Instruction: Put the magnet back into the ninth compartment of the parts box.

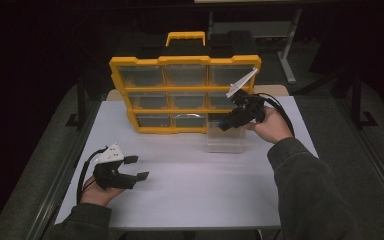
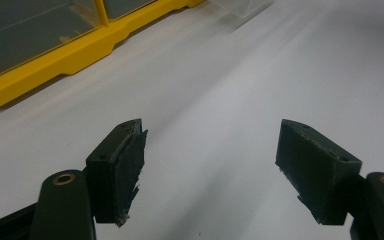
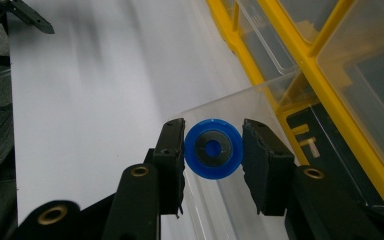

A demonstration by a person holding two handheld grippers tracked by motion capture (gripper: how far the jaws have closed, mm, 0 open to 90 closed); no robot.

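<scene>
We've got a small blue plastic disc w/ a dark grey centre ring (image 3: 213,148) pinched edge-on between the 2 jaws of the right gripper (image 3: 213,150), so that gripper is clamped on it. Directly below and just ahead of the jaws sits the clear plastic drawer bin (image 3: 240,107), pulled out onto the white table (image 3: 95,100); in the high view the right gripper (image 1: 225,125) hangs over the bin's (image 1: 225,142) back rim. Beyond the bin, to the gripper's far side, stands the yellow-framed organiser w/ 9 clear drawer slots (image 1: 185,90); 1 slot at bottom right looks vacant, prob. the bin's home.

Our read: the step in hand is dropping the disc into the bin. To do it well we'd centre the disc over the bin's open mouth, not over the wall, lower it till it's inside the rim, then part the jaws gently so the disc doesn't roll or bounce out. Keep the wrist clear of the organiser frame.

The left gripper (image 1: 135,167) rests well apart near the table's near-left area, jaws spread wide w/ nothing between them.
</scene>
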